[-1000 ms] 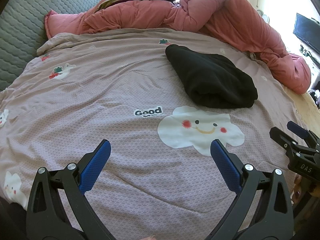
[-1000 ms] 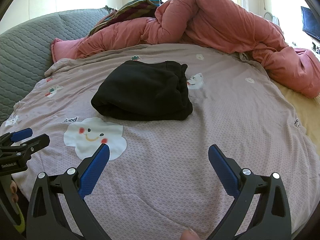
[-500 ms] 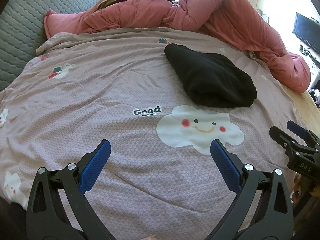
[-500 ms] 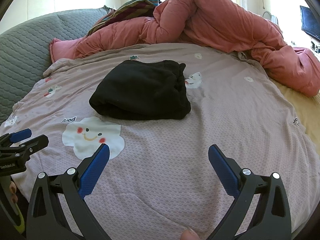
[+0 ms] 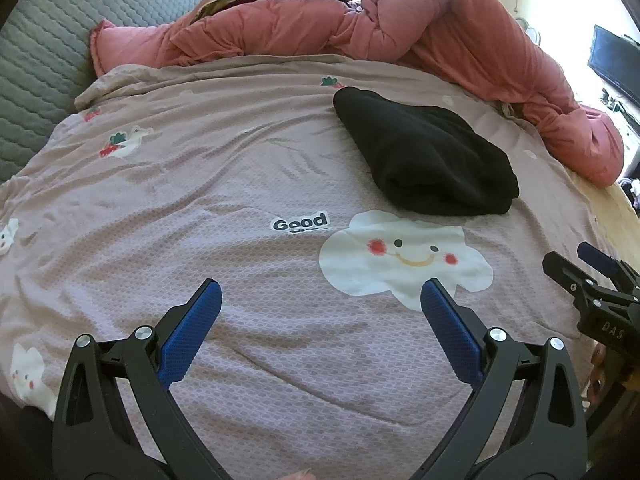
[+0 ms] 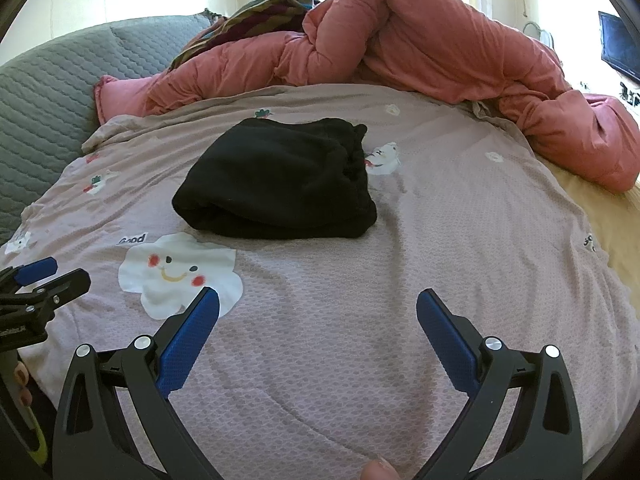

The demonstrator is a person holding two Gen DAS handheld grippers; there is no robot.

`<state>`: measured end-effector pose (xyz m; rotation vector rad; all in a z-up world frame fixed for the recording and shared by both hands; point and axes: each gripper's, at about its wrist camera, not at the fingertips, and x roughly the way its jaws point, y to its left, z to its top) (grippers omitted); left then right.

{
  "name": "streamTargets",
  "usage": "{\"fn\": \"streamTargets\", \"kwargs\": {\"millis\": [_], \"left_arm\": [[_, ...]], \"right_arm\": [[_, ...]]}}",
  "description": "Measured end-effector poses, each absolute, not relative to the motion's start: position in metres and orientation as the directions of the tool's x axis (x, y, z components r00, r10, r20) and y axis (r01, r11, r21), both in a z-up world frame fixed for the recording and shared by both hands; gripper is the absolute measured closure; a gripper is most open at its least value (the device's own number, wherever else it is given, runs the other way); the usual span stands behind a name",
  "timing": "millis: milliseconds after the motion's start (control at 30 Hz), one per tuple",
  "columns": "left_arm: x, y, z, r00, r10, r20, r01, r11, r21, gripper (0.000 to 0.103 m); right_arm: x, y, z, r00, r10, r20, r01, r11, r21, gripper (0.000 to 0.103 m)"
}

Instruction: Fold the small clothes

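Both grippers, left gripper (image 5: 321,294) and right gripper (image 6: 318,302), hovered over the bedspread (image 5: 240,168) with jaws spread wide and empty. One black fleece garment (image 6: 280,180) lay bundled at twelve o'clock from my right, near the cloud print (image 6: 178,274). I judged the folding apparently finished; any next move would need another garment, and I saw none.

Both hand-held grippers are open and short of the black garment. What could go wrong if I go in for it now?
The black garment already lies folded in thick layers, so a pinch may catch only the top layer and undo it. It rests on the loose purple sheet, which a low grab by the right hand-held gripper or the left hand-held gripper might pick up too.
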<state>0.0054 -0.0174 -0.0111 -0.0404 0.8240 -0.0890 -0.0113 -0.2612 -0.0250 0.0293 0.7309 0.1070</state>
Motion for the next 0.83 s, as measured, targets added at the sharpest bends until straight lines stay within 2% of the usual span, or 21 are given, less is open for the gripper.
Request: {"fn": "streamTargets", "kwargs": {"millis": [233, 467, 600, 733, 833], "left_arm": [[0.009, -0.012, -0.013, 0.669, -0.096, -0.737, 0.052, 0.995, -0.083, 0.010], [0.025, 0.012, -0.022, 0.633, -0.011, -0.774, -0.057, 0.997, -0.061, 0.010], [0.039, 0.038, -0.024, 0.615, -0.012, -0.788, -0.092, 0.992, -0.086, 0.010], [0.060, 0.094, -0.024, 0.594, -0.005, -0.804, -0.181, 0.974, -0.140, 0.010], [0.078, 0.160, -0.021, 0.578, 0.112, -0.809, -0.309, 0.947, -0.089, 0.010]], "right_arm": [[-0.010, -0.292, -0.030, 0.727, 0.015, -0.686, 0.057, 0.995, 0.082, 0.005], [-0.039, -0.376, -0.023, 0.697, -0.247, -0.673, 0.368, 0.929, 0.040, 0.005], [-0.074, -0.447, -0.021, 0.603, -0.420, -0.678, 0.572, 0.820, 0.001, 0.005], [-0.135, -0.540, -0.034, 0.401, -0.634, -0.661, 0.795, 0.600, -0.094, 0.005], [-0.180, -0.600, -0.055, 0.220, -0.699, -0.680, 0.895, 0.423, -0.145, 0.005]]}}
